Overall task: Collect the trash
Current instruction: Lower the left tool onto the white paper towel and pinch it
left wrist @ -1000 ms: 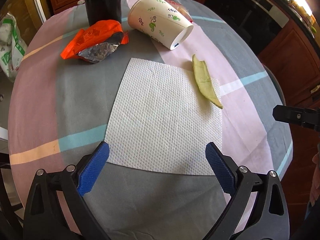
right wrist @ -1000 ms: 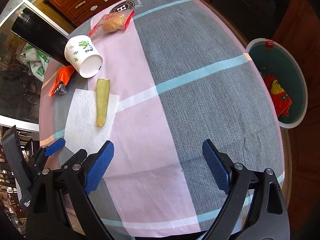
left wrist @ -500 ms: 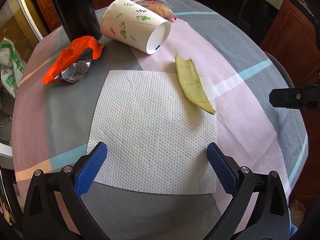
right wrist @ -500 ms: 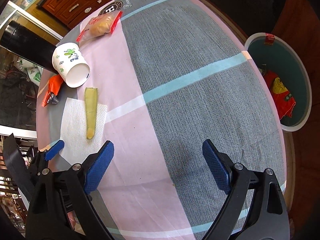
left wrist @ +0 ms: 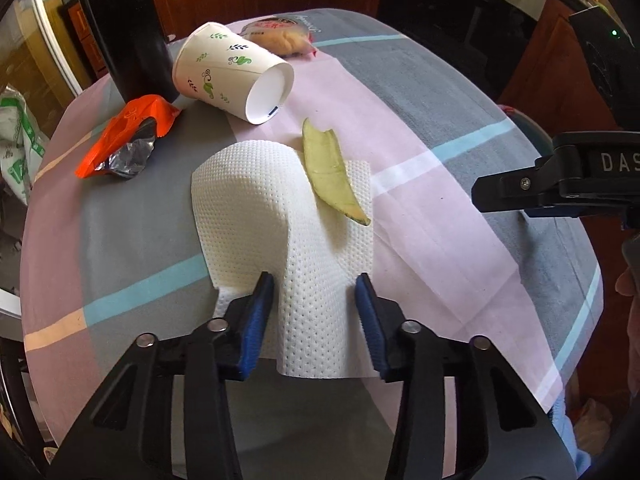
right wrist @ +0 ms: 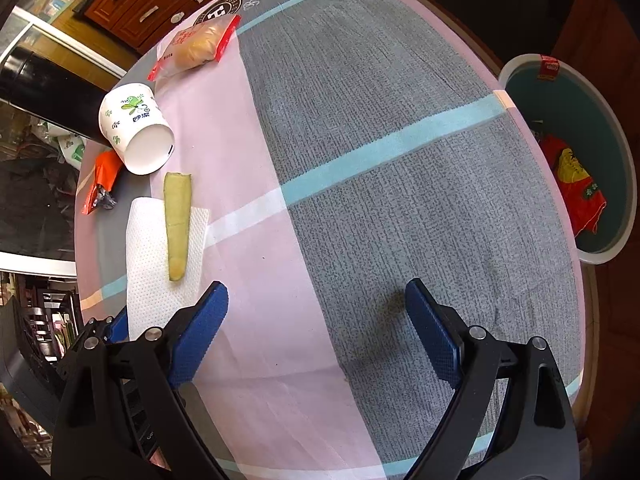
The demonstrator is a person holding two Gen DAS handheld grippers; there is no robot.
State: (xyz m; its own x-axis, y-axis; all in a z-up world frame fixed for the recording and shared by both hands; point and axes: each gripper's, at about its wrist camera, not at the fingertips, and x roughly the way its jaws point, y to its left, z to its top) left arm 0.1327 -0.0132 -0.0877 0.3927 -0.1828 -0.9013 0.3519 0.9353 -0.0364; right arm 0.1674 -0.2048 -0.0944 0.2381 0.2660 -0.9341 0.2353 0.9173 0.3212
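Note:
A white paper towel (left wrist: 280,216) lies on the tablecloth, buckled into a raised fold. My left gripper (left wrist: 315,312) has its blue pads pressed in on the towel's near edge, bunching it. A green peel (left wrist: 328,172) rests on the towel's far right corner; it also shows in the right wrist view (right wrist: 177,224). A tipped paper cup (left wrist: 232,72) and an orange wrapper (left wrist: 124,140) lie behind. My right gripper (right wrist: 316,332) is open and empty above the cloth.
A black cylinder (left wrist: 120,28) stands behind the cup. A sealed snack bag (right wrist: 196,46) lies at the table's far side. A teal bin (right wrist: 576,152) with a red wrapper inside stands on the floor at the right of the round table (right wrist: 400,80).
My left gripper moved forward onto the towel and closed from wide open, pushing the towel up into a fold. The right gripper shifted slightly and stays open.

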